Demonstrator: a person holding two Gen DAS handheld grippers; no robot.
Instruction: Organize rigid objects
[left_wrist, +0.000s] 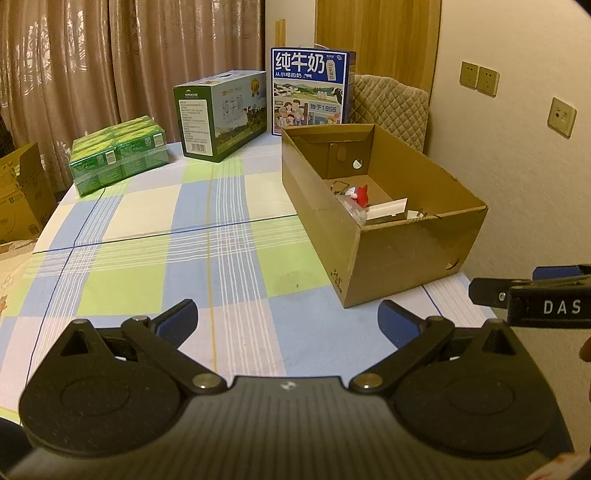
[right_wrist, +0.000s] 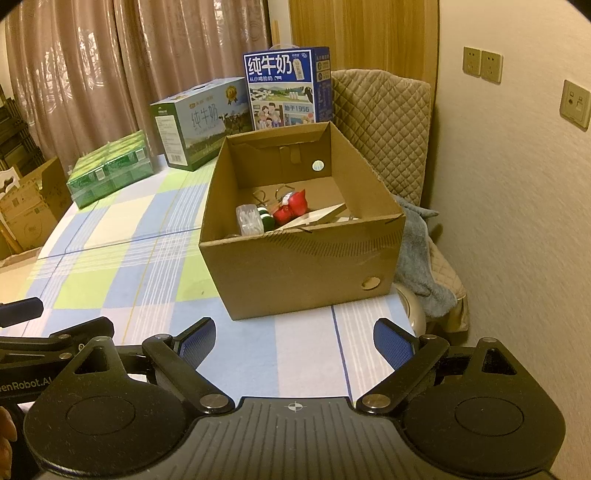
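Note:
An open cardboard box stands on the checked tablecloth at the right. Inside lie a red figurine, a clear plastic container, a green-and-white ball, a white flat piece and some wire items. My left gripper is open and empty, low over the cloth in front of the box. My right gripper is open and empty, just before the box's near wall. It also shows at the right edge of the left wrist view.
At the table's far side stand a blue milk carton, a green milk case and a wrapped green pack. A quilted chair with a grey towel is on the right. Cardboard boxes are at left.

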